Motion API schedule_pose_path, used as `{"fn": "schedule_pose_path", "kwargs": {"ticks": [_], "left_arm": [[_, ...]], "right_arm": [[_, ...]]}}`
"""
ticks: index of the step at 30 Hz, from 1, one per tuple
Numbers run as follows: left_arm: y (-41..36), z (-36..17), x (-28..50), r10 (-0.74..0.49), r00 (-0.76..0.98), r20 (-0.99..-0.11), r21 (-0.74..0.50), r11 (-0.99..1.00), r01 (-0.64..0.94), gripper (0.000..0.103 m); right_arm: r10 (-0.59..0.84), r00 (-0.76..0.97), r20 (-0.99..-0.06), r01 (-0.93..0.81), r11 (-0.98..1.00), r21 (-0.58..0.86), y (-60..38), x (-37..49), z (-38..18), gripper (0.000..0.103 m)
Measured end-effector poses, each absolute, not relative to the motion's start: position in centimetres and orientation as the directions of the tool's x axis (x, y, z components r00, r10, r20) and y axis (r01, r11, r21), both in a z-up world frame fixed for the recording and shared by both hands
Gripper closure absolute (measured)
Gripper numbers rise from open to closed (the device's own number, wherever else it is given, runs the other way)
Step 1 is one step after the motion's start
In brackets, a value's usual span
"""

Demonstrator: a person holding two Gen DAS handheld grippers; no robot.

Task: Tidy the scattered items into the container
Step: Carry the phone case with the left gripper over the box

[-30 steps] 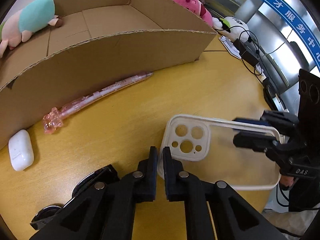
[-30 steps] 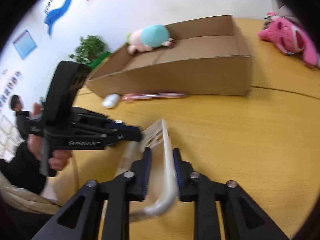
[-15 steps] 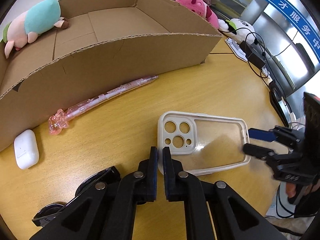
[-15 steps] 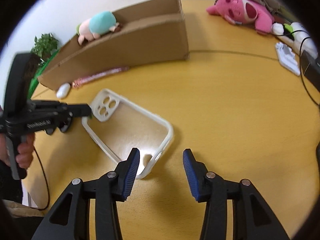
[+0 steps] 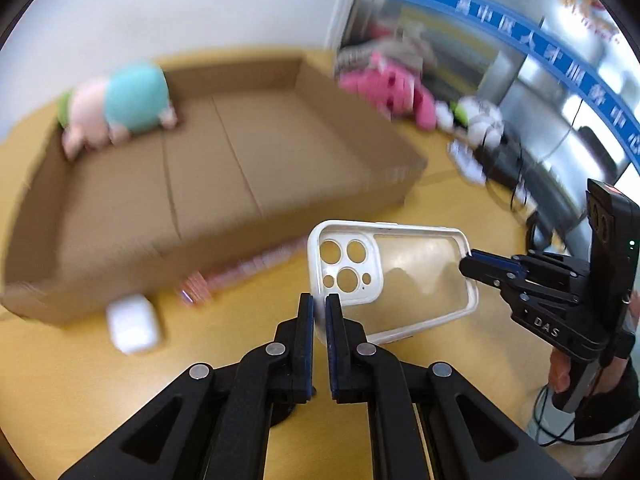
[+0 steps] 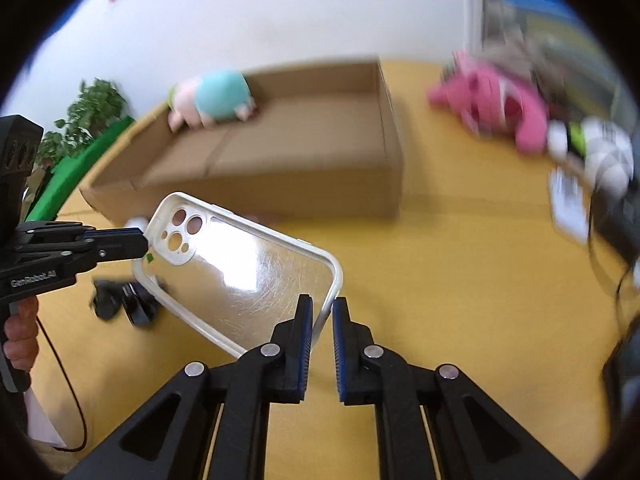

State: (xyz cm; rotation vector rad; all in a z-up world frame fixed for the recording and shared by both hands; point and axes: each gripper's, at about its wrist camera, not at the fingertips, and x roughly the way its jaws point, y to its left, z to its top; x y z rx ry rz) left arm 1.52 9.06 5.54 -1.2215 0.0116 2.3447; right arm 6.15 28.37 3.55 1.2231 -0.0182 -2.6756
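A clear phone case with a white rim point(image 5: 404, 280) hangs in the air above the yellow table, held at both ends. My left gripper point(image 5: 319, 308) is shut on its camera-hole end. My right gripper point(image 6: 321, 312) is shut on the rim of its other end point(image 6: 248, 268). The open cardboard box point(image 5: 240, 168) lies behind it, with a pink and teal plush point(image 5: 120, 116) at its far left corner. A pink pen point(image 5: 248, 272) and a white earbud case point(image 5: 134, 324) lie on the table against the box's front wall.
A pink plush point(image 6: 500, 104) and a white plush point(image 6: 600, 152) lie right of the box. Cables and a white adapter point(image 6: 568, 208) sit at the table's right edge. Black sunglasses point(image 6: 124, 300) lie on the table under the phone case.
My right gripper, open half a second ago, has shut on the phone case's end. Both grippers have lifted the case off the table, toward the box.
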Motion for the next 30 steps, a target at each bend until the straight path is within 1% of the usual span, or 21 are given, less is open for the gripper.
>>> {"fn": "schedule_pose_path", "kwargs": {"ticks": [7,11,14,17,21,25,30], "left_arm": [[5.6,13.5,-2.2,0.371,-0.648,-0.666,-0.13,-0.912,-0.389,0.098],[4.4,16.3,-5.6,0.339,-0.704,-0.624,-0.104,-0.929,-0.355,0.098],[3.5,17.9,-8.7,0.327,-0.718,-0.615,-0.1,-0.935,-0.341,0.097],[3.4,19.2,-12.2,0.309,-0.728,-0.612,-0.086,-0.941,-0.328,0.097],[3.8,19.9,-17.5,0.297,-0.714,-0.634,-0.094,-0.946,-0.31,0.097],[4.4,18.4,-21.7,0.273,-0.681,-0.679,-0.094,-0.953,-0.288,0.097],[5.3,13.9,-26.7,0.262,-0.601,-0.755,-0.117,-0.956,-0.269,0.097]], "right_arm": [[-0.22,-0.778,-0.588,0.274,-0.962,-0.002,25.6,1.1,12.5,0.094],[-0.243,-0.814,-0.528,0.3,-0.954,-0.024,24.4,-2.8,16.2,0.095],[-0.252,-0.827,-0.503,0.305,-0.952,-0.024,24.1,-6.3,19.0,0.095],[-0.248,-0.826,-0.506,0.295,-0.955,-0.014,24.3,-10.2,20.7,0.096],[-0.202,-0.812,-0.547,0.259,-0.965,-0.029,24.2,-16.1,21.1,0.097],[-0.175,-0.778,-0.604,0.238,-0.971,-0.025,24.4,-20.5,18.7,0.097],[-0.167,-0.729,-0.664,0.208,-0.978,0.018,25.5,-24.6,14.5,0.098]]}}
